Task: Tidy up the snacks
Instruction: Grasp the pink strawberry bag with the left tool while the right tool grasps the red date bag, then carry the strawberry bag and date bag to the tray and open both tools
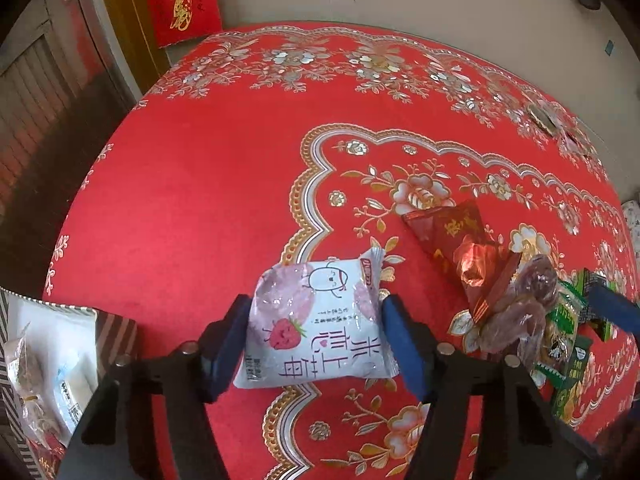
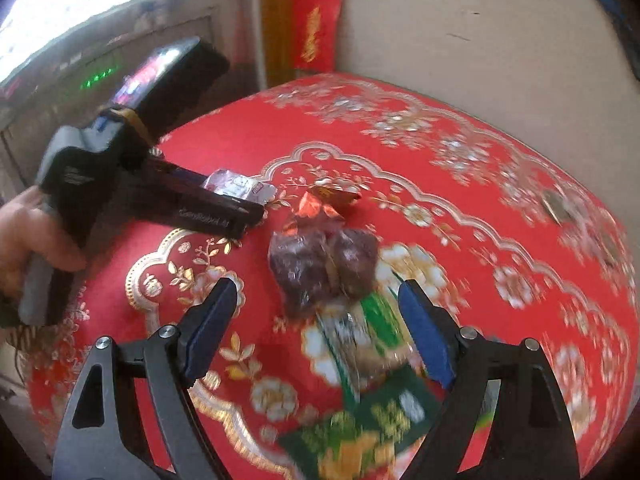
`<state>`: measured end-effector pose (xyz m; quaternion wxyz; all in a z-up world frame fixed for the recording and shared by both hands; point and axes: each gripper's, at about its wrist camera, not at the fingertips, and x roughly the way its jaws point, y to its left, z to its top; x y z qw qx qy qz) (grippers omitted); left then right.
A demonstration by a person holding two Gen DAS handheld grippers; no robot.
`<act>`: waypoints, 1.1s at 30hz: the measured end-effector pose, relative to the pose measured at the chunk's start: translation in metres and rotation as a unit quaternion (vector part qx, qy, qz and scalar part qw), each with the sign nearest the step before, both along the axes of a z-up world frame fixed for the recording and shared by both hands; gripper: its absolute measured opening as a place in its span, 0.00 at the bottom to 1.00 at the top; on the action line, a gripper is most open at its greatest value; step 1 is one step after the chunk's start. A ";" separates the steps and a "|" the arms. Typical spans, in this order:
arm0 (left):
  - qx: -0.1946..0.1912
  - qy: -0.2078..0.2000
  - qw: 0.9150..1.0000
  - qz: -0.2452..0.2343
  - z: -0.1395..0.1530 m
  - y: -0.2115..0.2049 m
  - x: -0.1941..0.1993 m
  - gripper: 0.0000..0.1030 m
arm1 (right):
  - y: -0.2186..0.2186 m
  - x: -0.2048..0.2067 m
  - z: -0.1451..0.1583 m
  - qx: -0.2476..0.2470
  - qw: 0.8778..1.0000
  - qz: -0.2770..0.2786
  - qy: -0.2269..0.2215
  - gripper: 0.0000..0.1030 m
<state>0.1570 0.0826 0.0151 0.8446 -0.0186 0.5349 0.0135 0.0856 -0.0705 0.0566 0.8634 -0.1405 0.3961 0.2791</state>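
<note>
on the worktop [image 1: 200, 184] the strawberry snack packet [image 1: 316, 320] lies at centre, the foil packet [image 1: 460, 240] at two o'clock, the snack pile [image 1: 560, 328] at three o'clock.

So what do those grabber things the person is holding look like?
Each hand-held gripper is a black frame with triangle cut-outs and silver bolts, ending in two blue padded fingers. The right hand-held gripper matches the left hand-held gripper. Seen from the side, the left one has a chunky black and grey body with faint lettering, a yellow band and a lit screen on top. No sleeve is visible.
</note>
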 end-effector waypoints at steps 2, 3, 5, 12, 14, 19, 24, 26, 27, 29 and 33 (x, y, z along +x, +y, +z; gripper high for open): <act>0.001 -0.001 1.000 -0.002 0.000 -0.001 0.000 0.67 | 0.005 0.012 -0.006 -0.012 1.000 0.004 0.008 0.81; 0.001 -0.002 1.000 -0.003 0.000 -0.001 -0.001 0.67 | 0.006 0.016 -0.009 -0.016 1.000 0.006 0.012 0.81; 0.001 -0.002 1.000 -0.005 0.000 -0.001 -0.002 0.67 | 0.009 0.025 -0.014 -0.021 0.999 0.016 0.020 0.81; 0.000 -0.004 1.000 -0.009 -0.001 0.000 -0.003 0.69 | 0.016 0.049 -0.025 -0.018 0.998 0.032 0.046 0.81; 0.001 -0.005 1.000 -0.009 -0.001 0.000 -0.004 0.69 | 0.016 0.052 -0.028 -0.012 0.998 0.030 0.051 0.81; 0.002 -0.007 1.000 -0.009 -0.001 0.000 -0.004 0.69 | 0.018 0.047 -0.030 -0.008 0.998 0.030 0.046 0.73; 0.001 -0.011 1.000 -0.009 0.000 0.001 -0.012 0.59 | 0.019 0.036 -0.027 0.000 0.999 0.017 0.048 0.72; -0.001 -0.010 1.000 -0.010 0.000 0.001 -0.017 0.58 | 0.021 0.028 -0.023 -0.002 0.999 0.018 0.041 0.72; -0.001 -0.011 1.000 -0.011 0.000 0.002 -0.019 0.57 | 0.021 0.023 -0.021 -0.001 0.999 0.017 0.038 0.72; -0.005 -0.010 1.000 -0.010 0.000 0.004 -0.024 0.57 | 0.021 0.014 -0.016 0.004 0.999 0.012 0.032 0.72; -0.016 -0.014 1.000 -0.006 0.004 0.009 -0.035 0.56 | 0.017 -0.004 -0.009 0.020 0.999 0.004 0.032 0.72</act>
